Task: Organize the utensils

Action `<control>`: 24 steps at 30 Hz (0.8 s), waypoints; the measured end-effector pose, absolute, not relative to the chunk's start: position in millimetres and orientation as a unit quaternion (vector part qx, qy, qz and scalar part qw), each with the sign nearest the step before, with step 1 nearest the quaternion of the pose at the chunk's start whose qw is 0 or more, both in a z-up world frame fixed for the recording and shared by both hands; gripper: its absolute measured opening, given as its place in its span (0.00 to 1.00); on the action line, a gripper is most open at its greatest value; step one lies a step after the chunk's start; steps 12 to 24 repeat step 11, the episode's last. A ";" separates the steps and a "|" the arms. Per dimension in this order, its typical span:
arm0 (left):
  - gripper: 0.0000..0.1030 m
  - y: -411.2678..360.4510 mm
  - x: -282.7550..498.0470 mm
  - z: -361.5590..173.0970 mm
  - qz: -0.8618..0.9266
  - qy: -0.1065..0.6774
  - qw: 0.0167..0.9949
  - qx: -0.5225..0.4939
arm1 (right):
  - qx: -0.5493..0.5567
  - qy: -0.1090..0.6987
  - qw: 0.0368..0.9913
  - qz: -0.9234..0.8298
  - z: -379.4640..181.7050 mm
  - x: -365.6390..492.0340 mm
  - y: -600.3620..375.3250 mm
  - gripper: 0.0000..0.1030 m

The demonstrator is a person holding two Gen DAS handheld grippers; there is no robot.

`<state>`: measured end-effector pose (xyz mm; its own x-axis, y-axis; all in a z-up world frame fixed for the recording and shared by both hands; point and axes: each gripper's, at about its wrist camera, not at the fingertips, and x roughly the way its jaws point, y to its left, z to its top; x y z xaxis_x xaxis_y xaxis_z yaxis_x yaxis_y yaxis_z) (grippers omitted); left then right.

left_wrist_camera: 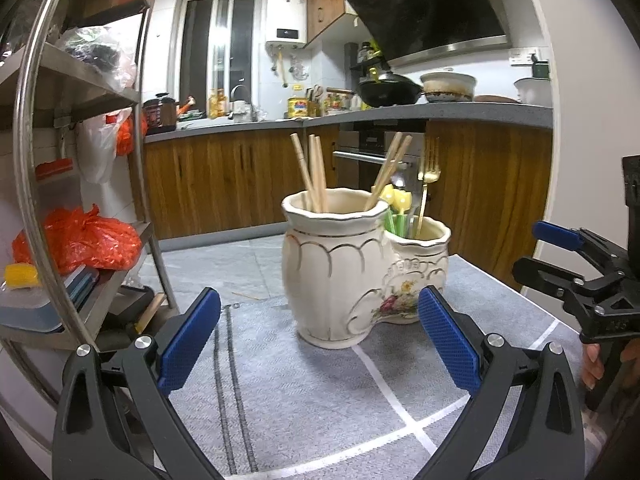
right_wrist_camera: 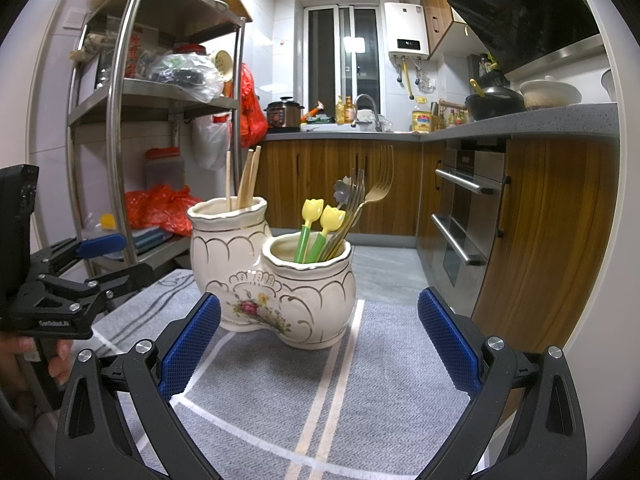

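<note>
Two grippers, our left [left_wrist_camera: 319, 344] and right [right_wrist_camera: 319, 344], gape wide and empty; at twelve o'clock, on the grey cloth [right_wrist_camera: 280, 408], the holder [right_wrist_camera: 276, 280] carries chopsticks [right_wrist_camera: 246, 178] and forks [right_wrist_camera: 370, 196].

The holder [right_wrist_camera: 276, 280] stands on the cloth [right_wrist_camera: 340, 400], its taller pot to the left of the lower one in the right wrist view. Chopsticks [right_wrist_camera: 246, 178] stand in the taller pot; forks [right_wrist_camera: 372, 196] and tulip-topped sticks [right_wrist_camera: 320, 220] stand in the lower pot. Behind the holder run the cabinets [right_wrist_camera: 328, 176] under the counter [right_wrist_camera: 500, 124]. A rack [right_wrist_camera: 132, 120] stands left of the holder, an oven [right_wrist_camera: 468, 208] to its right. Both grippers [left_wrist_camera: 320, 344] [right_wrist_camera: 320, 344] sit before the holder, apart from it.
</note>
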<state>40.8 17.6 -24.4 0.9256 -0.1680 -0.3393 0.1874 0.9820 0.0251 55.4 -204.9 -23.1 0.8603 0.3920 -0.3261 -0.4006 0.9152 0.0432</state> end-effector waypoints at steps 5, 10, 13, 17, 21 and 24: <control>0.95 15.9 40.8 -24.4 -0.092 0.171 0.980 0.031 | -0.013 0.166 0.964 0.206 -23.2 55.5 -205.0 0.95; 0.95 16.0 41.6 -24.1 -0.089 0.171 0.981 0.031 | -0.013 0.166 0.964 0.206 -23.3 55.5 -205.1 0.95; 0.95 16.2 41.8 -24.1 -0.089 0.171 0.981 0.031 | -0.013 0.166 0.964 0.206 -23.3 55.5 -205.1 0.95; 0.95 16.2 41.8 -24.1 -0.089 0.171 0.981 0.031 | -0.013 0.166 0.964 0.206 -23.3 55.5 -205.1 0.95; 0.95 16.2 41.8 -24.1 -0.089 0.171 0.981 0.031 | -0.013 0.166 0.964 0.206 -23.3 55.5 -205.1 0.95; 0.95 16.2 41.8 -24.1 -0.089 0.171 0.981 0.031 | -0.013 0.166 0.964 0.206 -23.3 55.5 -205.1 0.95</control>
